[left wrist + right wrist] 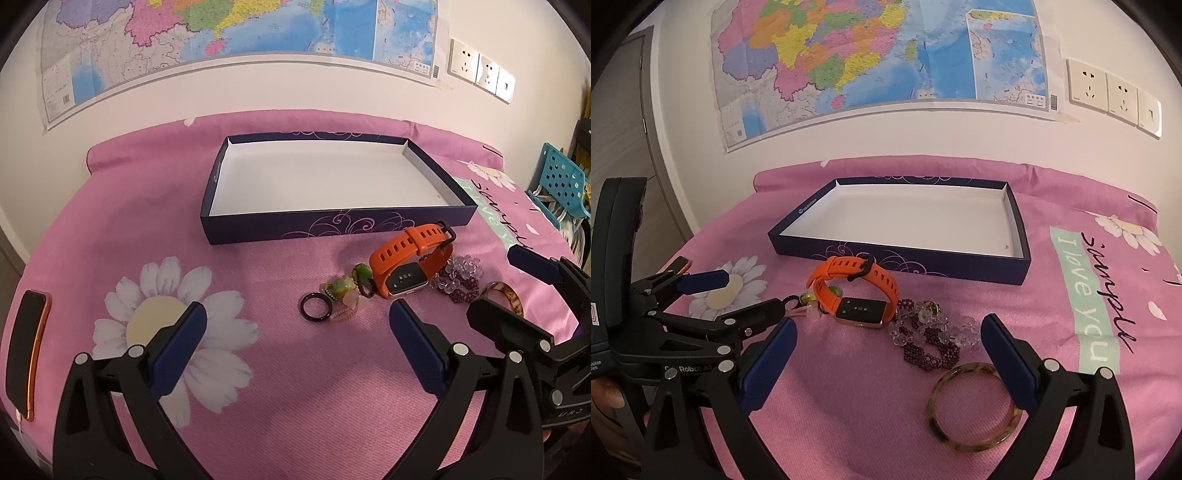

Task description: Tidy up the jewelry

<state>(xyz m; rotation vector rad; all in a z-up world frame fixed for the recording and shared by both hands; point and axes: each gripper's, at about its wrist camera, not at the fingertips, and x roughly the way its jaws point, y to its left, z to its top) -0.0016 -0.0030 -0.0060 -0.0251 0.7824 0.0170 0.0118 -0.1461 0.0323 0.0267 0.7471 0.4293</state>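
Nothing boxed yet: left gripper wide open and empty, black ring just ahead between its fingers; right gripper likewise, bangle by its right finger; next, grasp one for the box beyond.

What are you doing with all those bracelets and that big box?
A person holds two black grippers with blue jaws over a pink flowered cloth, tidying jewelry. Both the left gripper and right gripper are open and hold nothing. The orange-strapped watch, purple and clear beaded bracelet, brown mottled bangle and small black ring lie on the cloth. The dark blue shallow box is empty.
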